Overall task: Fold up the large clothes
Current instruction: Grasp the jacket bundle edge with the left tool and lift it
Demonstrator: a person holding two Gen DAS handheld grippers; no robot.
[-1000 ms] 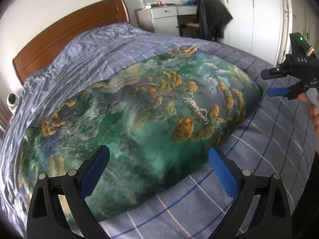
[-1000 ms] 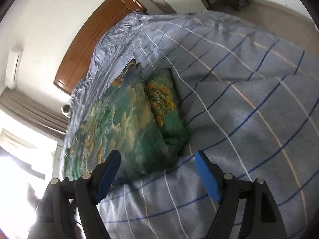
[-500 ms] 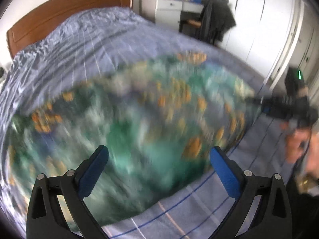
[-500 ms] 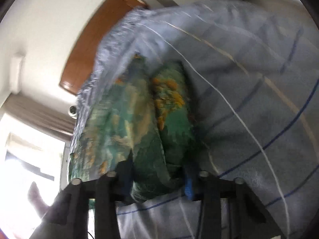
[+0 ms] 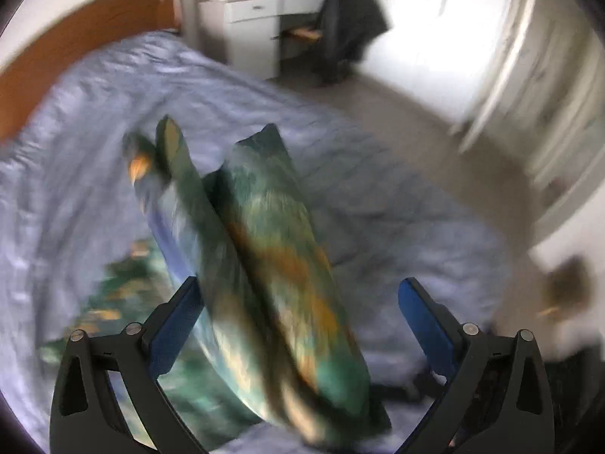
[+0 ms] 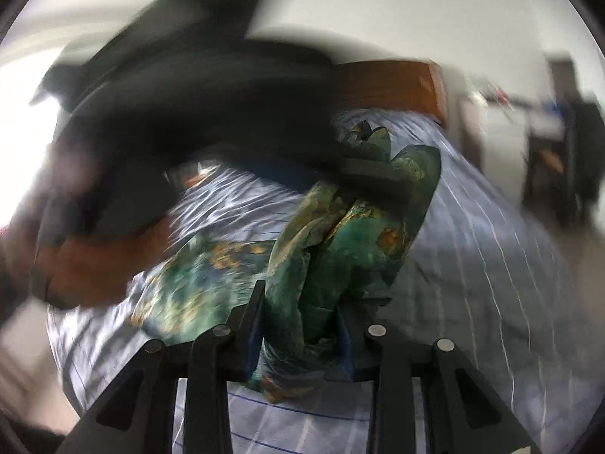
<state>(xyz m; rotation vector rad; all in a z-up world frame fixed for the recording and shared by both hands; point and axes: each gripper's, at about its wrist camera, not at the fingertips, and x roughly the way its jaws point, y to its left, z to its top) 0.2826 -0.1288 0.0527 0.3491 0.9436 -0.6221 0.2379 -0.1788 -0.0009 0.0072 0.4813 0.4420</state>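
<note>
The right tongs (image 6: 300, 325) are closing, and a thick bunch of the green cloth (image 6: 351, 249) is already pinched between their blue pads. The left tongs (image 5: 298, 325) stand spread wide; a raised fold of the same cloth (image 5: 272, 265) passes between the two fingers, but I cannot see either pad press on it. Both views are blurred, so fine details are not sure.

The cloth is a large piece with a green and orange print. One end is lifted off the bed (image 5: 397, 204) in the right tongs, while the rest lies on the striped blue bedcover (image 6: 211, 204), toward the wooden headboard (image 5: 87, 34). In the right view a dark shape crosses the upper part of the picture; it is probably the other tool with the hand, but I cannot tell.

I think the step now is to carry the lifted end over for a fold. To do it well, the right tongs should grip all layers firmly, and the left tongs should take the other corner of the same edge. Then both should rise together, level, so the edge stays straight and does not sag in the middle. A white desk (image 5: 249, 19) and a dark chair (image 5: 340, 34) stand well apart from the bed.
</note>
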